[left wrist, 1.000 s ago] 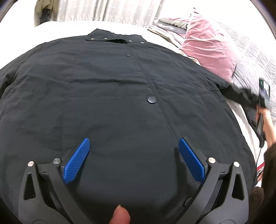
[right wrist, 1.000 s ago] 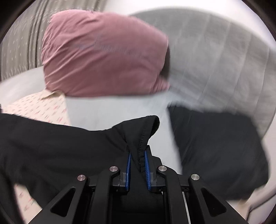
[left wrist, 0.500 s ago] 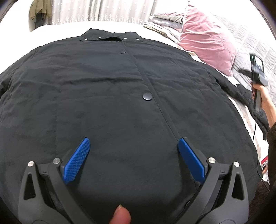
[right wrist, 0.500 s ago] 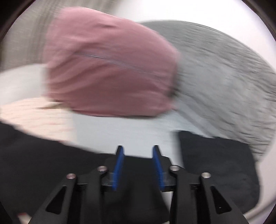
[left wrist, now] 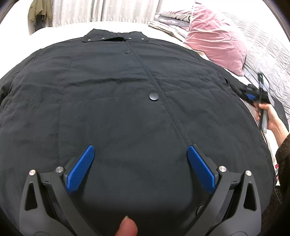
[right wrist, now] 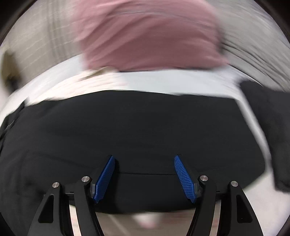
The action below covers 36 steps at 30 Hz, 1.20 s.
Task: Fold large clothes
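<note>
Right wrist view is motion-smeared: pink pillow [right wrist: 150, 34] at top is just streaks. Jacket [left wrist: 126, 101] sleeves cut off at frame left and lower right. Right claw [left wrist: 253, 96] at right edge blurred, its fingers unreadable there.

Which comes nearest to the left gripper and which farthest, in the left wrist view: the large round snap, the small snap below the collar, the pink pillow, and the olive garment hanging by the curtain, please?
Measured from the left gripper:
1. Large round snap, mid-jacket, just ahead.
2. Small snap, just below the collar.
3. Pink pillow, far right, off the jacket.
4. Olive garment, far left, by the curtain.
</note>
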Tool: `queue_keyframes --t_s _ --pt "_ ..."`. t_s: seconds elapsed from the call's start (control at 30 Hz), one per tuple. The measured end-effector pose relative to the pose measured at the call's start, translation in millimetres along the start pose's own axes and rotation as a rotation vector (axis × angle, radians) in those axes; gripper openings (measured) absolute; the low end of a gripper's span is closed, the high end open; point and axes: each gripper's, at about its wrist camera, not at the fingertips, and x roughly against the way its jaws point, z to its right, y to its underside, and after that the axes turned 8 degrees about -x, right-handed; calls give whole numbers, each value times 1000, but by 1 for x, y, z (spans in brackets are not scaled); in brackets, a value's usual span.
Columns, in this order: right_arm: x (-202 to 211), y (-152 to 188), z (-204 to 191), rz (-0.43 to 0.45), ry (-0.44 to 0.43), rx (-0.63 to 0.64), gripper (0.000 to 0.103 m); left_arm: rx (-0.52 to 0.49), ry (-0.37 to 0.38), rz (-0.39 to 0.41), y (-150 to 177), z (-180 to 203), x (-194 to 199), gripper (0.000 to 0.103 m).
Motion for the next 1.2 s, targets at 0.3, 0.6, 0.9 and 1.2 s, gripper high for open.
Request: queue_keyframes --t_s 0.3,0.6,0.9,1.2 --pt "47 3 81 -48 110 -268 70 2 -32 -22 0 2 5 102" --pt "106 14 57 -58 -165 -433 79 72 -43 -39 3 -9 17 102" --pt "57 47 44 -150 -376 -495 83 77 -75 -32 4 -17 24 102" --pt "22 32 65 -45 -473 -622 83 47 -92 -47 -1 -15 16 102"
